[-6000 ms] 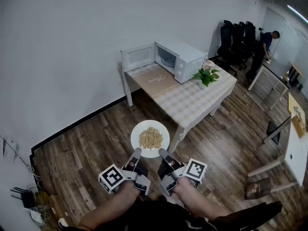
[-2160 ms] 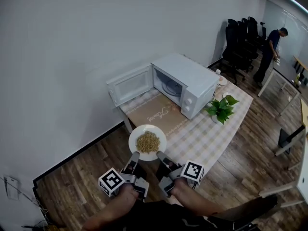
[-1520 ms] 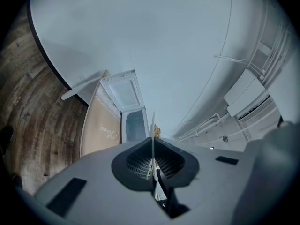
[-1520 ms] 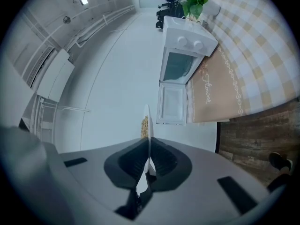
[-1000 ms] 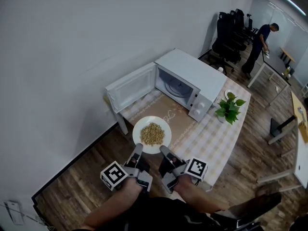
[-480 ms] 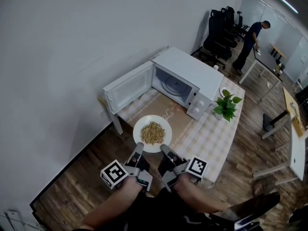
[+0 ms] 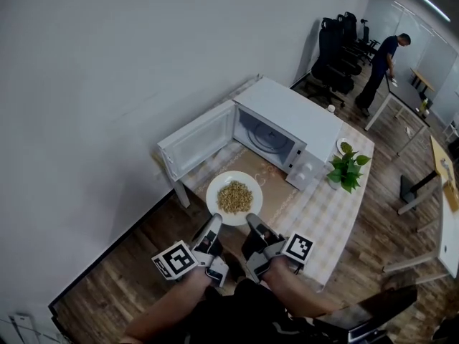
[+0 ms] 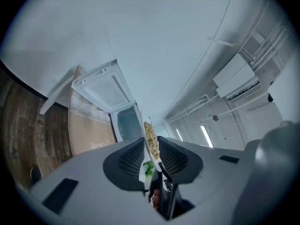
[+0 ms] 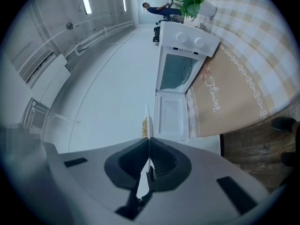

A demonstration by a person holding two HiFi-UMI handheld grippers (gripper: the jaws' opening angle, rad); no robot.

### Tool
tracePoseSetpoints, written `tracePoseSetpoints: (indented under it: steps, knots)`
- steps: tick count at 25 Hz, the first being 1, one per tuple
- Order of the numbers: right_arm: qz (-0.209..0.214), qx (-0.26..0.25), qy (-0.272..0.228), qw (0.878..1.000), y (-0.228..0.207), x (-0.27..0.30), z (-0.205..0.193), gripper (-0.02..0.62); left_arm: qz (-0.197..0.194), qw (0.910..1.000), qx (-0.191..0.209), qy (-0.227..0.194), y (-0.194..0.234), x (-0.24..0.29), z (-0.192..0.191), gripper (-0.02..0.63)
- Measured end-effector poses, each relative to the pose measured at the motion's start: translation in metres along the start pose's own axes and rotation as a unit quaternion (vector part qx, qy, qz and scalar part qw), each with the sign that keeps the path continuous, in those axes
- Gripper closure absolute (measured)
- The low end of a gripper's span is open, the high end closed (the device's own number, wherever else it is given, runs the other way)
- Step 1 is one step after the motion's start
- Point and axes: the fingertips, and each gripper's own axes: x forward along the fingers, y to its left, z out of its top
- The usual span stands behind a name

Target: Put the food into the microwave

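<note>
A white plate [image 7: 234, 208] heaped with brown grainy food [image 7: 235, 196] hangs in the air over the near edge of the table [image 7: 337, 213]. My left gripper [image 7: 214, 225] is shut on the plate's near-left rim and my right gripper [image 7: 253, 223] on its near-right rim. Just beyond stands the white microwave [image 7: 290, 119], its door [image 7: 197, 140] swung open to the left and its cavity [image 7: 269, 136] bare. In the left gripper view the plate [image 8: 146, 143] runs edge-on between the jaws of the left gripper [image 8: 151, 156], with the food [image 8: 151, 136] showing. In the right gripper view the right gripper [image 9: 149, 150] pinches the thin plate [image 9: 148, 118].
A tan mat [image 7: 276, 185] lies on the checked cloth before the microwave. A potted green plant [image 7: 348, 169] stands to the microwave's right. At the far right are black office chairs [image 7: 337, 34], a person [image 7: 384, 59] and other desks. The floor is wood.
Both grippers have carried the plate forward and a little right, so it now sits closer to the open microwave. Both grips look unchanged.
</note>
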Motion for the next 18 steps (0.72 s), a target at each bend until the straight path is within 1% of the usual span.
tracePoseSetpoints:
  steps: [2,5,10,13,16,18]
  knots:
    - [0.0,0.0,-0.002,1.0,-0.002,0.007,0.011,0.58,0.003,1.0,0.006,0.004,0.0,0.009,0.002,0.506]
    - [0.0,0.003,-0.01,1.0,-0.005,0.018,0.031,0.58,0.008,0.9998,0.014,0.015,0.003,0.022,0.007,0.506]
    - [-0.022,0.003,-0.029,0.999,-0.018,0.039,0.067,0.579,0.028,0.9989,0.028,0.026,0.009,0.043,0.02,0.508]
    - [-0.025,0.009,-0.046,0.999,-0.028,0.053,0.089,0.58,0.015,0.9985,0.041,0.031,0.008,0.06,0.024,0.508]
    - [-0.036,0.004,-0.061,0.998,-0.038,0.067,0.109,0.58,0.014,0.9974,0.055,0.044,0.008,0.071,0.03,0.509]
    - [-0.04,0.006,-0.071,0.997,-0.045,0.076,0.122,0.58,0.014,0.9968,0.06,0.052,0.005,0.076,0.034,0.559]
